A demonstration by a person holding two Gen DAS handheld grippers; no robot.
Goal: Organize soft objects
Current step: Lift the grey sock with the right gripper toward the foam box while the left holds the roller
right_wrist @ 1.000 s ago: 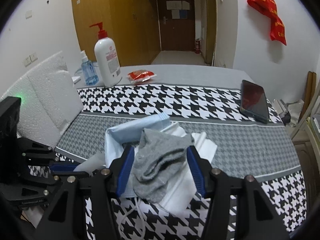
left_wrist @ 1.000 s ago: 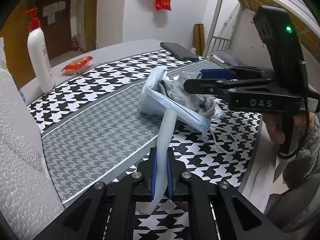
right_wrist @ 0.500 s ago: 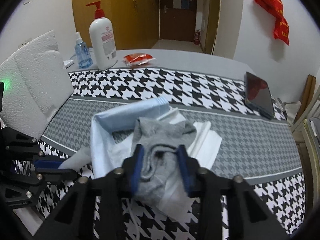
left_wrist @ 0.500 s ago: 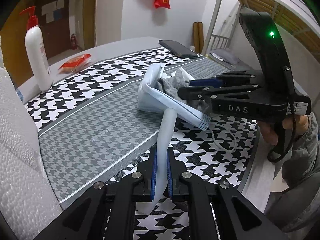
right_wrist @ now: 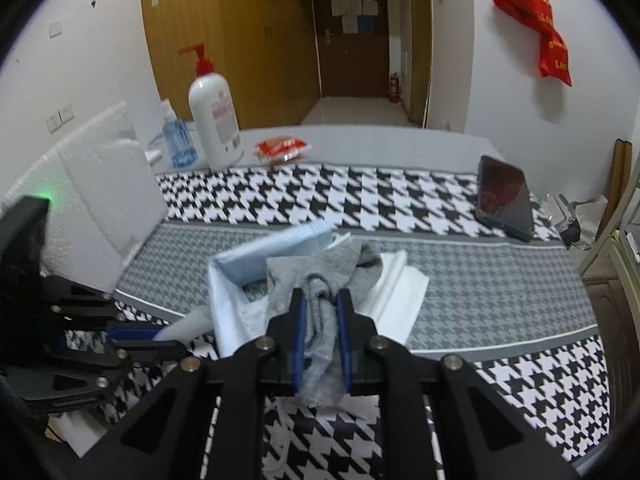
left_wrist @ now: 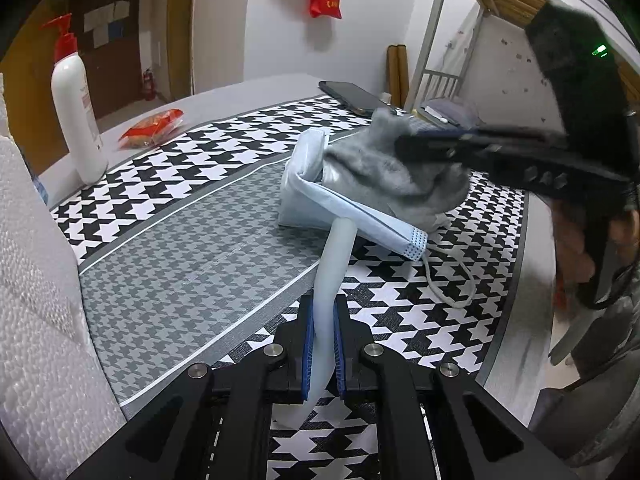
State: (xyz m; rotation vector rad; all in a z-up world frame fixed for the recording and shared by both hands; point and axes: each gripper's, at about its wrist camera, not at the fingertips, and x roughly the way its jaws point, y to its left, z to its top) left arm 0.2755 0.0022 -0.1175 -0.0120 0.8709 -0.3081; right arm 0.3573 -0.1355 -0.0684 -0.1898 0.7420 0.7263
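- Since the earlier frames the right claw [right_wrist: 322,336] has clenched from wide apart to tight on the grey sock [right_wrist: 320,280], and the sock has come up off the mask [left_wrist: 344,200].
- The left claw [left_wrist: 322,340] stays clamped on a pale blue strip [left_wrist: 332,276] of the mask, which runs straight ahead of it to the mask's near edge.
- The sock hangs between the right claw's blue pads [right_wrist: 299,336], its far end draped over the mask and a white folded cloth [right_wrist: 400,292] just ahead.
- The surface [left_wrist: 180,264] carries a houndstooth cloth, grey down the middle, black and white at the sides.
- Far ahead-left of the right claw stand a white pump bottle [right_wrist: 214,128] and a small blue bottle [right_wrist: 178,140]; a red packet [right_wrist: 282,148] lies beside them; a dark phone [right_wrist: 504,196] lies ahead-right.
- White foam [right_wrist: 100,184] leans at the left of the surface.
- A red bag [right_wrist: 536,24] hangs on the white wall; a brown door [right_wrist: 352,32] closes the corridor.
- Only the left view shows a metal bunk bed [left_wrist: 480,20] and the mask's ear loop [left_wrist: 452,284]; only the right view shows the blue bottle and white cloth.
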